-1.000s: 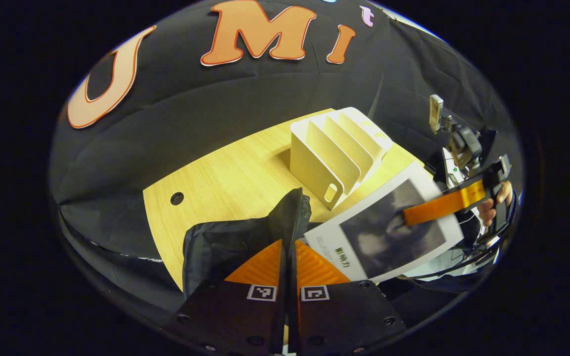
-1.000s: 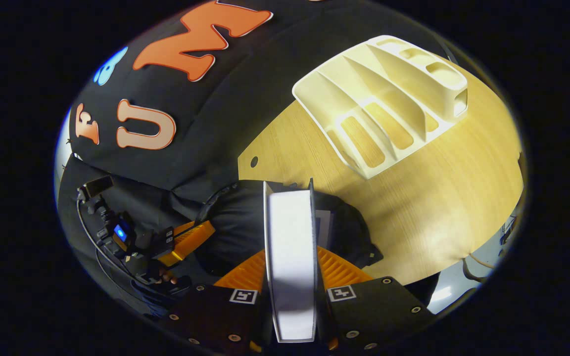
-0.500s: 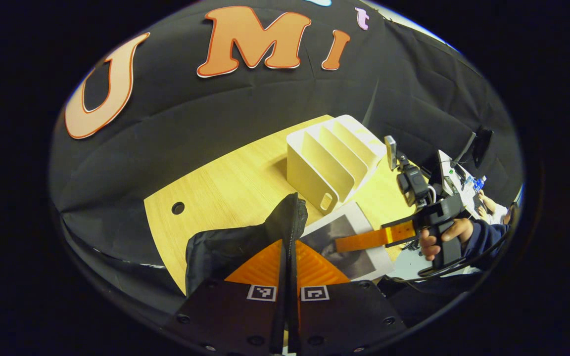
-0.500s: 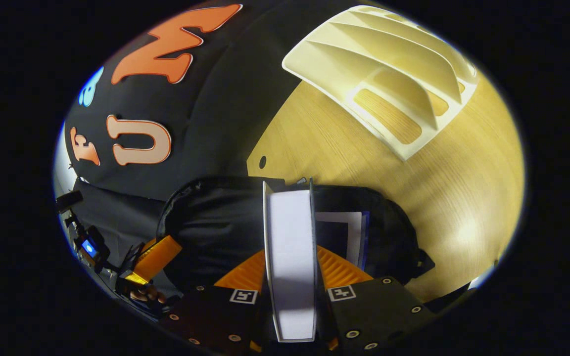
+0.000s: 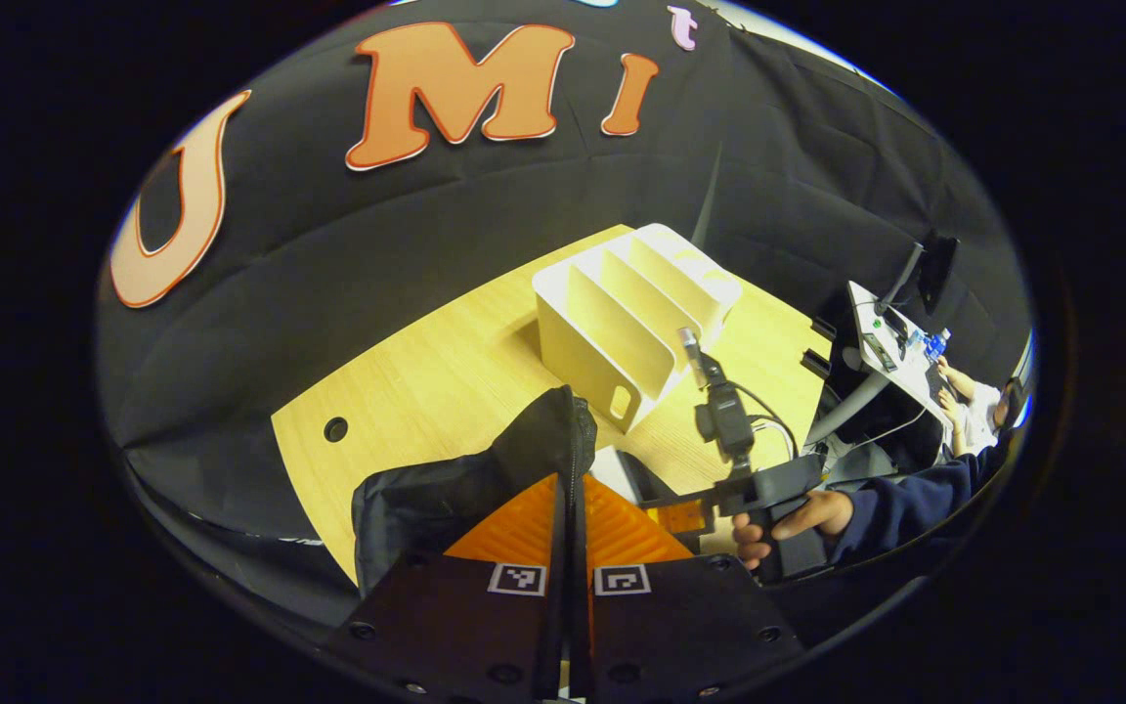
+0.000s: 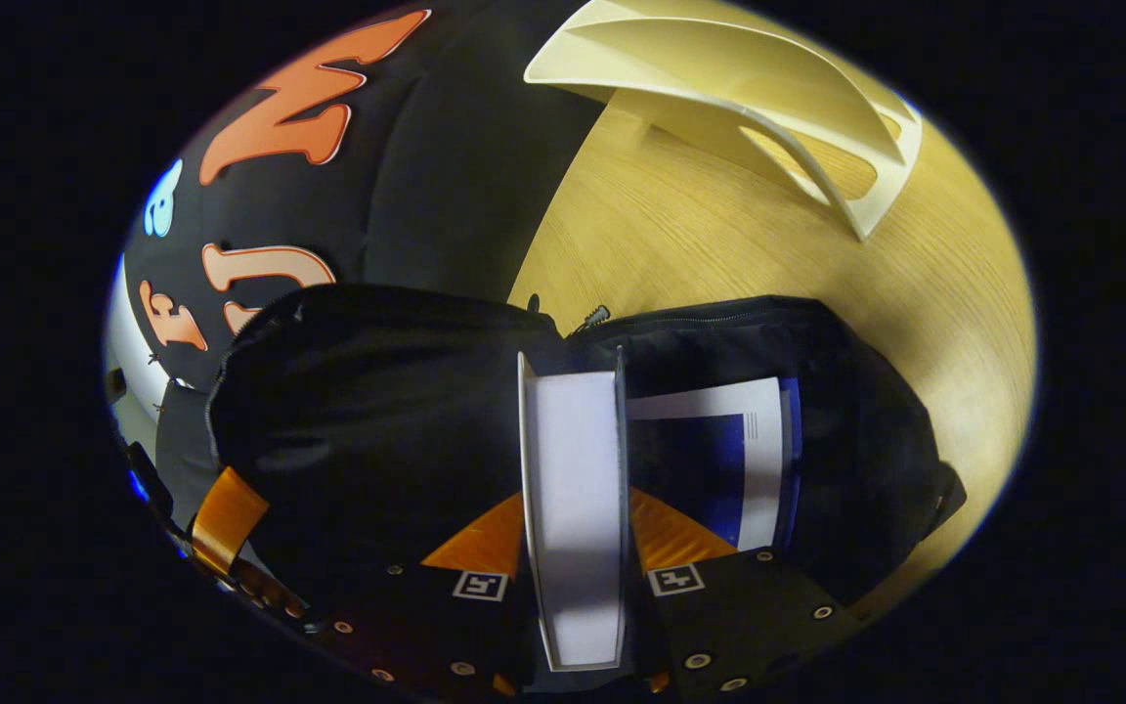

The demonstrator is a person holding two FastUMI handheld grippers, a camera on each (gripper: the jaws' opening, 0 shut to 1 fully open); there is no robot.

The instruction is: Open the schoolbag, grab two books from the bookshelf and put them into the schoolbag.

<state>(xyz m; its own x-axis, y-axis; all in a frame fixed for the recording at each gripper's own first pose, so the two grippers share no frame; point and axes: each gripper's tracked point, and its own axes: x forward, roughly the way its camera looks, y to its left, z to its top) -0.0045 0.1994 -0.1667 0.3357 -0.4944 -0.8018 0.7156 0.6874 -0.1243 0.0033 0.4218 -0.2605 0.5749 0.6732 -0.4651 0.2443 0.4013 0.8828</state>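
1. Left gripper (image 5: 568,508): its fingers are closed tight on a raised fold of black fabric with a zipper edge, part of the schoolbag (image 5: 446,489). The fold stands up between the fingers at the near left of the table (image 5: 426,372). In the right gripper view the same tool shows at the far left edge (image 6: 226,513), against the bag's left side.

2. Schoolbag (image 6: 377,391): black, lying on the light wooden table at its near end, mouth open. A zipper pull (image 6: 590,318) sits at the far rim of the opening.

3. Right gripper (image 6: 573,469): its fingers are pressed on either side of a white book (image 6: 573,489), held edge-on, with narrow opening equal to the book's thickness. The book stands at the bag's mouth. In the left gripper view this tool (image 5: 690,508) shows to the right, low over the bag, held by a hand (image 5: 783,523) in a dark sleeve.

4. Second book (image 6: 719,460): blue and white cover, lying inside the open bag just right of the held book.

5. Bookshelf (image 5: 631,313): cream, with slanted dividers, standing on the table beyond the bag, apart from it.
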